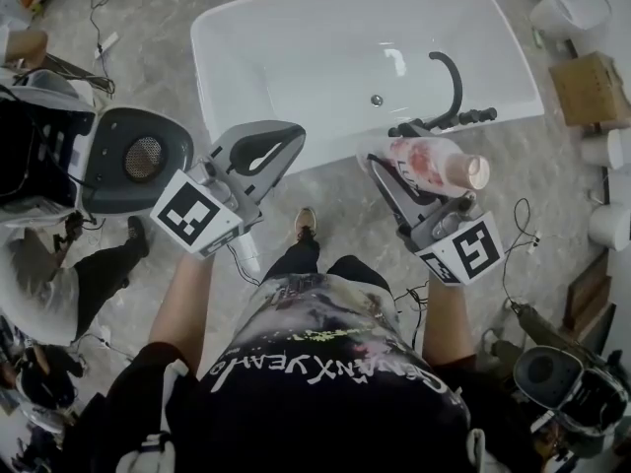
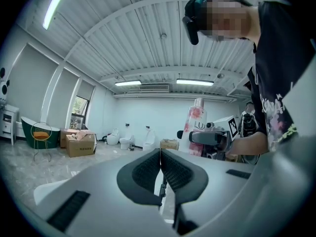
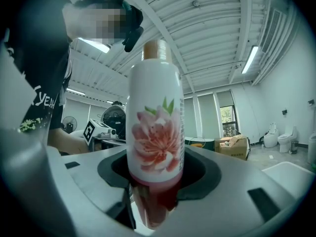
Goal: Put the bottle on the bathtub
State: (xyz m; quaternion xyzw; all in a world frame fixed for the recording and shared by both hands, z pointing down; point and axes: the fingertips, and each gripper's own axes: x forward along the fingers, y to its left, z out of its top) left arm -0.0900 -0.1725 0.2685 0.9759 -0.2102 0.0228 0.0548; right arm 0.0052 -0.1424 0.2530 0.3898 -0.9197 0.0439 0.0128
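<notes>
1. Bottle (image 1: 434, 163) first: I see a white one with a pink flower print and a pale pink cap. It is in the air, off the bathtub (image 1: 296, 57), and lies sideways in the head view with its cap pointing right.
2. The right gripper (image 1: 404, 166) holds it. In the right gripper view I read both jaws pressed on the lower part of the bottle (image 3: 155, 127), where the pink liquid shows, and the cap end sticks out well past the jaws.
3. In the head view the bottle sits in front of the tub's near edge, close to its near right corner. It overlaps the base of the black tap (image 1: 449, 87) mounted on that edge. I cannot tell whether it touches the tap.
4. The left gripper (image 1: 286, 141) holds nothing. In the left gripper view its ribbed fingers (image 2: 148, 169) meet along a thin line, pressed together with nothing between them.
5. The left gripper hangs in front of the tub's near left corner, well apart from the right one.
6. From the left gripper view I can see the bottle (image 2: 195, 127) and the right gripper off to the right.
7. The tub is white, with a small drain (image 1: 376, 100) near the tap side.
8. It stands on a grey marbled floor (image 1: 168, 28).
</notes>
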